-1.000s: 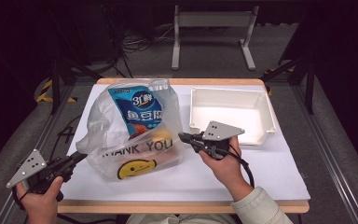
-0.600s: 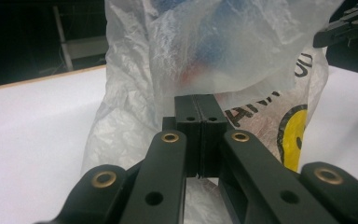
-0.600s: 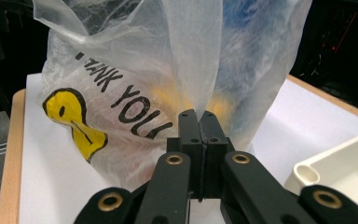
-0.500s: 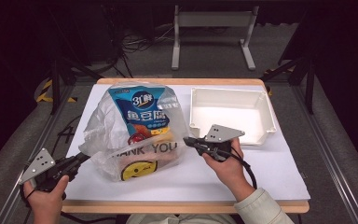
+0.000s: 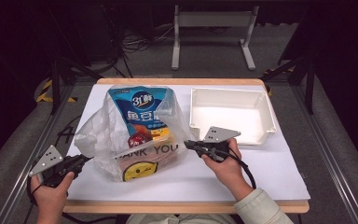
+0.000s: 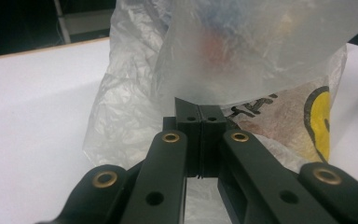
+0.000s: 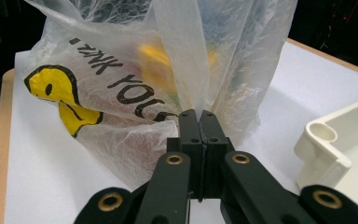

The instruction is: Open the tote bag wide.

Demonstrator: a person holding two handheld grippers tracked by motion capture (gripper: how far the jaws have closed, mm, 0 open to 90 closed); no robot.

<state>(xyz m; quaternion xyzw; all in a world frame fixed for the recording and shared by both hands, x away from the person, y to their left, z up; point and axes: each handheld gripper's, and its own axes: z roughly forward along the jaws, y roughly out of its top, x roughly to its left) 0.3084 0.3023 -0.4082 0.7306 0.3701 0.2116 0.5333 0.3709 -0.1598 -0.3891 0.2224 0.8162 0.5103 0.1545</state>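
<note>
Between the two grippers, a thin clear plastic bag (image 5: 135,140) printed with a yellow smiley and black lettering is seen on the white table (image 5: 261,177). At the bag's left edge the left gripper (image 5: 85,160) is held low, its jaws pressed together; in the left gripper view the closed fingertips (image 6: 200,116) are met by a fold of the film hanging just above and ahead of them, though whether any plastic is pinched cannot be told. At the bag's right edge the right gripper (image 5: 189,144) is held with its jaws likewise closed flat against each other, and in the right gripper view a pleat of the bag is seen rising from right at the tips (image 7: 199,122); a grip on it cannot be confirmed. Inside the bag, beyond both sets of fingers, a blue packet (image 5: 137,109) is stood upright, with red and yellow items lower down. Just right of the right fingers, a white tray (image 5: 270,126) is set, apart from the bag.
</note>
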